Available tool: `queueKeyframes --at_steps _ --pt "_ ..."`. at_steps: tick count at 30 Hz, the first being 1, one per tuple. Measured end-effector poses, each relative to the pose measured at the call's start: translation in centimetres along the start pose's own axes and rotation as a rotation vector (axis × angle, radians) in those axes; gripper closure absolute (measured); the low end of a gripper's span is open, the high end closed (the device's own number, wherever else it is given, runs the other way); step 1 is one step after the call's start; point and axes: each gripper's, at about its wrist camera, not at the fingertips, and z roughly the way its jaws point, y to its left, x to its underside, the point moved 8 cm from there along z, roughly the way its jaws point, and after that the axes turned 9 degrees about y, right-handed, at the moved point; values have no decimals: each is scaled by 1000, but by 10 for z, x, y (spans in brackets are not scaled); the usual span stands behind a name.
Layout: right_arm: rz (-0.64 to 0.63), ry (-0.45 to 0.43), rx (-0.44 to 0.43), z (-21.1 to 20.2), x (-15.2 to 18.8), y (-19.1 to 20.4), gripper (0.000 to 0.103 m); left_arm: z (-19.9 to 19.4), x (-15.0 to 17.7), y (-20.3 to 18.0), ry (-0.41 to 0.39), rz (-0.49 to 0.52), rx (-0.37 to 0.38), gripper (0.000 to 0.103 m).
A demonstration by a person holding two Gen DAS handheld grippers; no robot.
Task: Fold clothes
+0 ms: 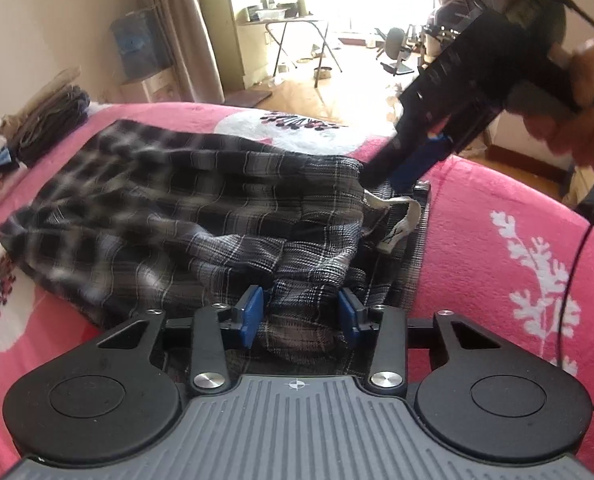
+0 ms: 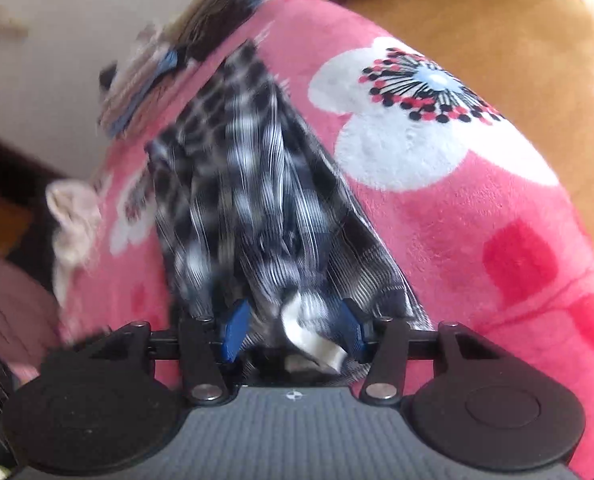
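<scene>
A grey-and-black plaid garment lies rumpled on a pink flowered blanket. In the left wrist view my left gripper is at the garment's near edge, and a bunched fold of plaid fills the gap between its blue pads. A hand holds my right gripper over the garment's far right corner, next to a white drawstring. In the right wrist view the right gripper stands open. The plaid garment and the drawstring lie loose between its pads, which touch neither.
Folded clothes are stacked at the blanket's far left edge by the wall, and the stack also shows in the right wrist view. A black cable hangs at the right. Beyond the bed are a wooden floor and a folding table.
</scene>
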Motion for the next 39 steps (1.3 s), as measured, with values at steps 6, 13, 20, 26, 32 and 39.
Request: queueKeyframes --at_steps 6,13,20,26,32,39 --pt "-36 40 27 18 4 -1 62 -3 -1 -2 -25 22 -22 73" --pt "-115 14 68 12 3 8 93 -18 -3 -11 -107 84 -53 100" --pt "-144 -2 88 -2 -7 6 94 -15 10 -31 -92 338 -97 101" --pt "-106 23 73 8 -4 -12 86 -7 11 -33 -83 336 -82 101" --pt "-129 -123 91 -39 -19 -3 79 -7 10 -31 -67 307 -50 100" --pt "-472 -269 55 -31 -27 67 80 -7 10 -32 -50 252 -29 99"
